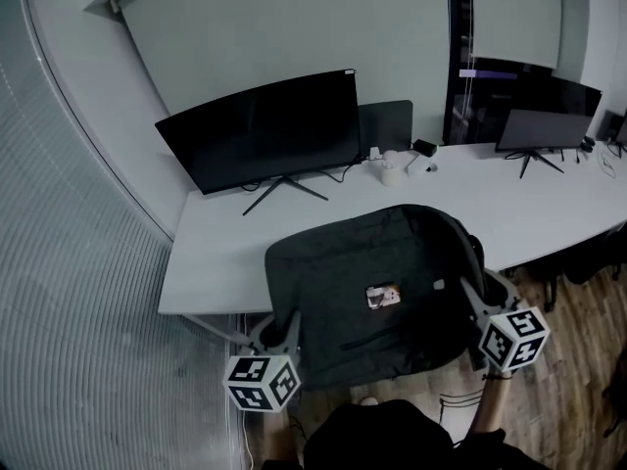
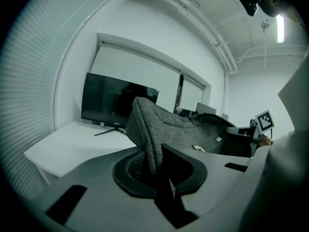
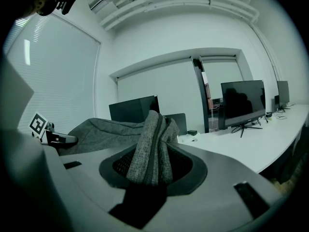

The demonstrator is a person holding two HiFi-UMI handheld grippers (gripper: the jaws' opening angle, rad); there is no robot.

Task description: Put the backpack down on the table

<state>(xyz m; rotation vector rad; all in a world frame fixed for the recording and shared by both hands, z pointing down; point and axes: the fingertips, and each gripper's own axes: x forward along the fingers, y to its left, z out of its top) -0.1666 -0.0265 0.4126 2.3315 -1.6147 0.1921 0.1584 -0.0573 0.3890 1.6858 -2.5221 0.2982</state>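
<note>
- Head view: the backpack (image 1: pixel 382 292) spans nine to three between the left gripper (image 1: pixel 279 331) and the right gripper (image 1: pixel 477 292). It is held above the table (image 1: pixel 225 253) edge, and free tabletop lies at twelve o'clock.
- Left gripper view: the jaws are clenched on the backpack's grey edge, with a monitor (image 2: pixel 116 98) at ten o'clock.
- Right gripper view: the jaws pinch a bunched fold, with bare tabletop at three o'clock.

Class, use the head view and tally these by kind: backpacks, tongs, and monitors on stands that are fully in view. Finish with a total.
backpack: 1
tongs: 2 (left tongs, right tongs)
monitors: 2 (left monitor, right monitor)
Total: 5
</note>
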